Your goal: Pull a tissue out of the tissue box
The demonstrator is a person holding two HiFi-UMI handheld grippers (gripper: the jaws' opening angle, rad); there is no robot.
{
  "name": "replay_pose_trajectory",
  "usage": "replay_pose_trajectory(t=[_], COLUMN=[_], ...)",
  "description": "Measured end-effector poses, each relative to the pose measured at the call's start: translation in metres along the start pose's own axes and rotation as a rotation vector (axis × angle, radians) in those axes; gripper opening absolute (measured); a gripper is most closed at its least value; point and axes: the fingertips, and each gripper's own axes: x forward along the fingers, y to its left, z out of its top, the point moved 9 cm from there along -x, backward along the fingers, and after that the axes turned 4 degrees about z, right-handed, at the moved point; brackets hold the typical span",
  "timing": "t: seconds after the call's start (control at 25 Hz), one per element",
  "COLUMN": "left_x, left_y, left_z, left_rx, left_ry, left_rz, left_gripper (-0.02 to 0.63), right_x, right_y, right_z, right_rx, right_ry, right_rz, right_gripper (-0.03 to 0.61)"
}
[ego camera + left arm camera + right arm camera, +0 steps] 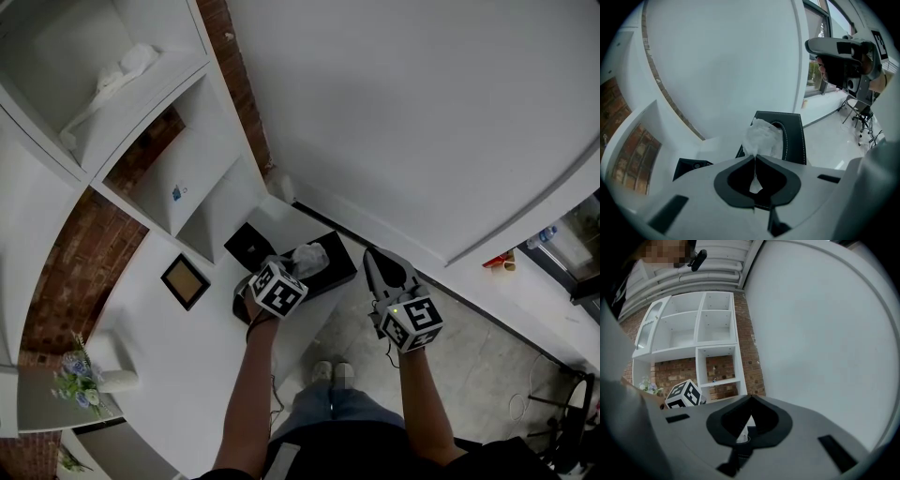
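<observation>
Here the tissue (pixel 761 136) rises upright from its box (pixel 793 136), left tongs (pixel 755 156) pinching

1. The tissue box (pixel 336 269) is a long black box with a leather-like cover. Pale stitching runs along its edges and round the oval opening in its top. It lies flat on a white counter (pixel 178 375), close to the wall, with its opening facing up.
2. The tissue (pixel 762 137) is white and crumpled. It stands up out of the opening as a loose puff, its lower part inside the box. Its near edge is pinched between the closed jaw tips of the left gripper (pixel 755 157), and a thin strip of it hangs down behind the tips.
</observation>
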Motion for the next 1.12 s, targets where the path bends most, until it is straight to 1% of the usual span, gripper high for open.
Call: replay_pose_trajectory(t=[0.28,0.48,0.72,0.96,1.12], left_x=[-0.007,-0.016,-0.032,-0.046,-0.056], left_y=[0.001,0.008,0.018,0.025,0.027], left_z=[0.003,0.012,0.023,0.027,0.03], left_rx=[-0.012,-0.018,-0.015,-0.016,-0.028], left_ry=[-0.043,-0.088,-0.149,-0.19,-0.233], left_rz=[0.011,0.05,0.121,0.16,0.18], left_gripper=[0.012,0.012,0.012,0.012,0.012], right_x=[0.0,-0.002,-0.005,-0.008,-0.011], right_y=[0.001,0.0,0.001,0.004,0.006], right_z=[-0.001,0.001,0.001,0.004,0.009], right_rx=[0.001,0.002,0.007,0.003,-0.003], right_ry=[0.003,-0.001,-0.003,-0.01,-0.02], right_rz=[0.003,0.0,-0.008,-0.01,-0.012], right_gripper=[-0.002,-0.002,-0.002,-0.002,-0.002])
